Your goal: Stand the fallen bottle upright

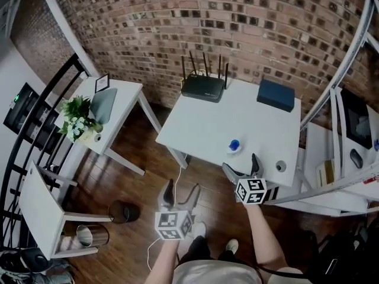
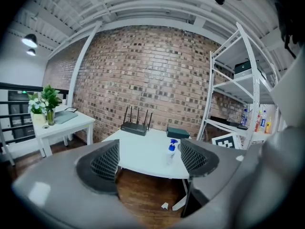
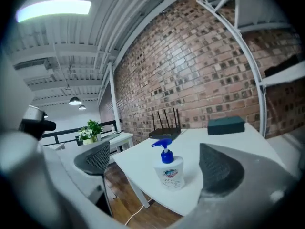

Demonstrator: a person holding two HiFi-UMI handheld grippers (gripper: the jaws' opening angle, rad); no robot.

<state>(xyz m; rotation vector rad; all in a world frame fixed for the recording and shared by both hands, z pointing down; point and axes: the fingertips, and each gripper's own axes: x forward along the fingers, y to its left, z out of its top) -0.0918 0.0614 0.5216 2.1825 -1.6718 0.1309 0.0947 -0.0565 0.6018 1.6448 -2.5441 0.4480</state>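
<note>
Right gripper (image 1: 240, 163) jaws wide apart, empty, just short of the pump bottle (image 1: 234, 146), which stands upright near the front edge of the white counter (image 1: 207, 123). Left gripper (image 1: 182, 188) also wide, empty, over wooden floor (image 1: 148, 188).

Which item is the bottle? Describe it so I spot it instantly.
Start at the bigger white table by the brick wall. Near its front edge, just ahead of the right hand-held gripper, stands a small white pump bottle. Its blue pump head sets it apart from the black router and dark box at the back.
</note>
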